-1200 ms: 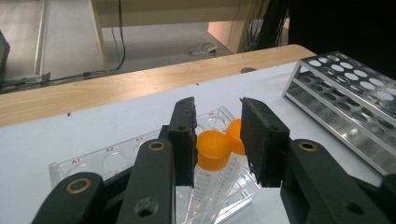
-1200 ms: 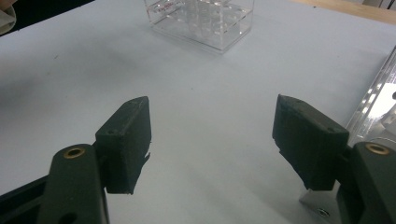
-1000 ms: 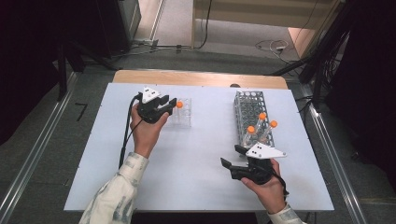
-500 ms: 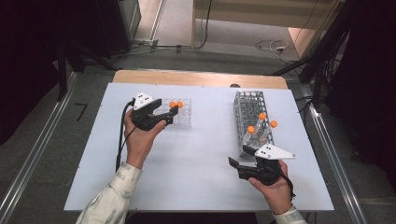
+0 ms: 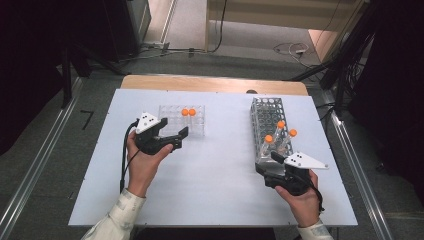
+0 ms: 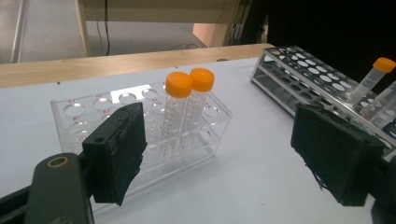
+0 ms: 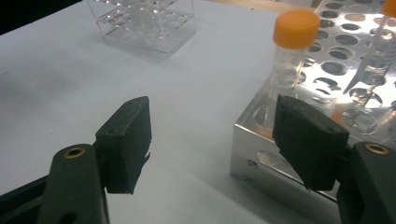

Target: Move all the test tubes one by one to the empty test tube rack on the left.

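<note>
Here we see the left gripper (image 5: pixel 172 138) held just in front of the clear plastic rack (image 5: pixel 172 116) on the white table (image 5: pixel 215 195). Its jaws have just been opening and now stand wide apart, with nothing between them. In the left gripper view the two orange-capped tubes (image 6: pixel 187 109) stand upright side by side in the clear rack, touching or nearly touching at the caps, and they sit in holes toward that rack's right end as the high view shows it. The black pads are clear of both tubes and of the rack.

On the other side, the right gripper (image 5: pixel 267 167) sits at the near end of the metal rack (image 5: pixel 265 112), which runs away from us along the right part of the table. We see its jaws spread wide too, holding nothing. In the right gripper view the metal rack's near corner lies between the pads, and one orange-capped tube (image 7: pixel 292 53) rises from a hole just above the right pad; we cannot tell whether that pad touches the rack. Three tubes (image 5: pixel 280 137) with orange caps stand in the metal rack's near half in the high view, some of them leaning. The two racks are well apart.
</note>
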